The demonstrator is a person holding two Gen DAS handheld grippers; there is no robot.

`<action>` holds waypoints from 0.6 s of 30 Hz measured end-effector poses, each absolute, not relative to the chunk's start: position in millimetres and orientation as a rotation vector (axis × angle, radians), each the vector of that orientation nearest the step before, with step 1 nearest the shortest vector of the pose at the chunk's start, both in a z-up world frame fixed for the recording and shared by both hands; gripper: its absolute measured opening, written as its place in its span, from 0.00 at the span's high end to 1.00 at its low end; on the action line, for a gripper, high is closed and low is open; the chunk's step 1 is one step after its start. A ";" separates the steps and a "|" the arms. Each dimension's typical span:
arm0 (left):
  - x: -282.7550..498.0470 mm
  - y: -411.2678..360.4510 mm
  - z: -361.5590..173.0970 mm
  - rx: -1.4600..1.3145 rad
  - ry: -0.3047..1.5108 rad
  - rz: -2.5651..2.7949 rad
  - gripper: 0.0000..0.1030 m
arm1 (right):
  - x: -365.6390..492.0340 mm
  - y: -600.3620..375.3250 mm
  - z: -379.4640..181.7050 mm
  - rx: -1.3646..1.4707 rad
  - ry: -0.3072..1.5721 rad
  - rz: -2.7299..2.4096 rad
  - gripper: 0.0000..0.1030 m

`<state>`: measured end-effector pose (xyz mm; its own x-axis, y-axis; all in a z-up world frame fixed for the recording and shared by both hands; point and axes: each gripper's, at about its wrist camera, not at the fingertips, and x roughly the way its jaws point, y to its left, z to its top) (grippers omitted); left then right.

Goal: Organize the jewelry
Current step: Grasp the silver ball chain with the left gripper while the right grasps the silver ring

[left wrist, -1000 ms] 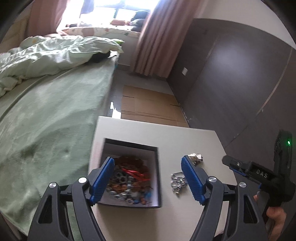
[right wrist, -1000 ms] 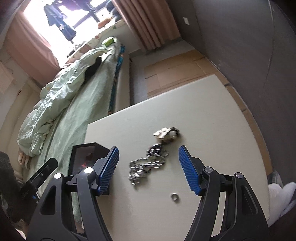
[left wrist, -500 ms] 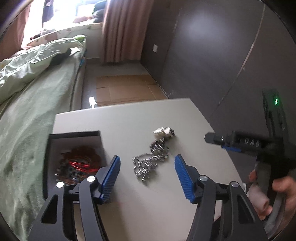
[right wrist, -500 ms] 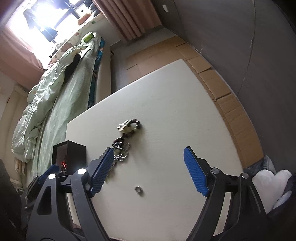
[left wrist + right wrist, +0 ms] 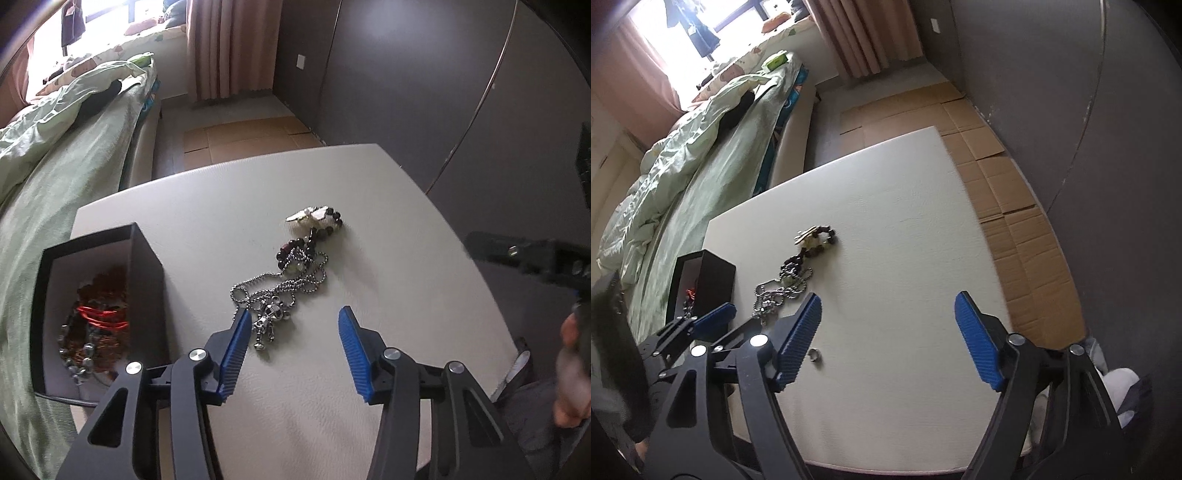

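A silver ball chain with a small figure pendant lies tangled on the white table. A dark beaded bracelet and a white shell piece lie just beyond it. My left gripper hovers low over the pendant with its jaws closing. The pendant sits between the pads, near the left one, and neither pad presses on it. My right gripper hangs over bare table to the right of the chain, its jaws closing on nothing. A small silver ring lies beside its left finger.
An open black box holding red cord and beaded jewelry stands at the table's left edge. A bed with green bedding runs along the left. Flattened cardboard covers the floor beyond and to the right. A dark wall stands on the right.
My left gripper moved from above the black box rightward and down to the silver chain, and its jaws narrowed. My right gripper drifted right, leaving the chain outside its left finger.
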<state>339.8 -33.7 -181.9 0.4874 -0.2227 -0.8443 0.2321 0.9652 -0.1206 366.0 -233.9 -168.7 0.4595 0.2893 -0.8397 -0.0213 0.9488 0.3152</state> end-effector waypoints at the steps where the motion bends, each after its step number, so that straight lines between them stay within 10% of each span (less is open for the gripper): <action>1: 340.9 -34.3 -184.2 0.013 1.028 -0.270 0.56 | 365.9 -235.2 -169.0 0.274 1.077 0.191 0.32; 18: 358.9 -43.1 -217.3 0.115 1.029 -0.154 0.71 | 363.7 -206.0 -181.1 0.176 1.128 0.264 0.43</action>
<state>358.9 -43.1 -217.3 0.5065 -0.0736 -0.8591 0.1817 0.9831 0.0229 363.7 -206.0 -181.1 0.4024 0.2956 -0.8664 -0.1192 0.9553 0.2706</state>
